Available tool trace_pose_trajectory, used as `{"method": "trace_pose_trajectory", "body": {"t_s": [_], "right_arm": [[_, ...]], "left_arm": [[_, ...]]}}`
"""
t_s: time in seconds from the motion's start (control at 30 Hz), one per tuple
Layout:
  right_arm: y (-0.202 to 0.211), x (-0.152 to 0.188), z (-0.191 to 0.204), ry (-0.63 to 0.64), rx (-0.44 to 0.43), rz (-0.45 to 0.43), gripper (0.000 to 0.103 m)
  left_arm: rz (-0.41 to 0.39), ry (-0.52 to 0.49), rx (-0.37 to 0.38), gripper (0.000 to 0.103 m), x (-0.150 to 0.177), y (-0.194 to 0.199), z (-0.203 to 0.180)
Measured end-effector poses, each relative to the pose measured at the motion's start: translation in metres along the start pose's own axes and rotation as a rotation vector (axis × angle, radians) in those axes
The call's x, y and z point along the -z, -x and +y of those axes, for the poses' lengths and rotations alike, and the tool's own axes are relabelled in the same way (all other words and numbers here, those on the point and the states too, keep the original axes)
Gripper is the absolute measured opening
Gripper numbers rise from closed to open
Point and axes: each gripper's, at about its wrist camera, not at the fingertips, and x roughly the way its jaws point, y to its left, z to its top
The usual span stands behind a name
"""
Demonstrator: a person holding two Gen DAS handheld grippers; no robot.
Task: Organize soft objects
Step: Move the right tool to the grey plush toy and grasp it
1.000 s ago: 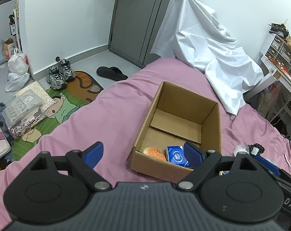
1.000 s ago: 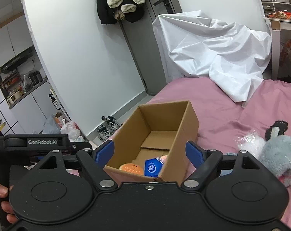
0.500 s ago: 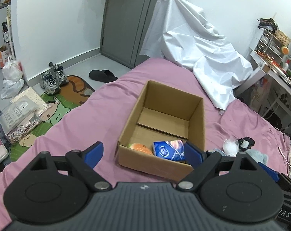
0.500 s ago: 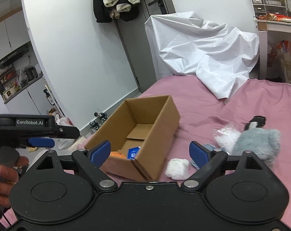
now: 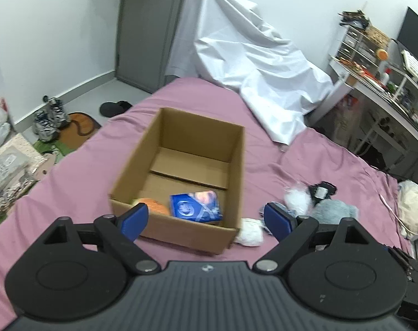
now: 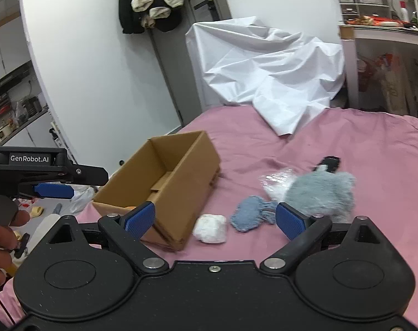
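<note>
Right wrist view: both tools (image 6: 214, 219) (image 5: 206, 219) gape wide; cardboard box (image 6: 181, 176) runs lengthwise away.

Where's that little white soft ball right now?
The white soft ball lies on the pink bedsheet, just outside the cardboard box's near right corner, with the blue knitted piece beside it on the right.

A bed (image 6: 360, 149) in pink sheet carries a cardboard box (image 6: 181, 176) toward its left edge; beside the box lie a white bundle (image 6: 211, 228), blue knit (image 6: 250, 213), grey plush (image 6: 323, 193). White sheet (image 6: 269, 82) drapes the far edge.
</note>
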Motion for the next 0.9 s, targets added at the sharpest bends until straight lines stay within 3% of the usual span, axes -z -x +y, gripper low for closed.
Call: {"method": "trace_pose_trajectory", "body": {"t_s": [0.3,0.57,0.9], "right_arm": [[0.008,0.009,-0.030,-0.028,0.053,-0.003,0.088],[0.005,0.018,-0.065,-0.077,0.110,0.014,0.063],[-0.013,0.028,-0.103,-0.119,0.156,0.009,0.062]], "left_arm": [[0.005,-0.068,0.087,0.090,0.006,-0.016,-0.038],[0.010,-0.193,0.166,0.090,0.018,-0.034,-0.079],[0.064,-0.262,0.217,0.089,0.031,-0.071,-0.117]]}}
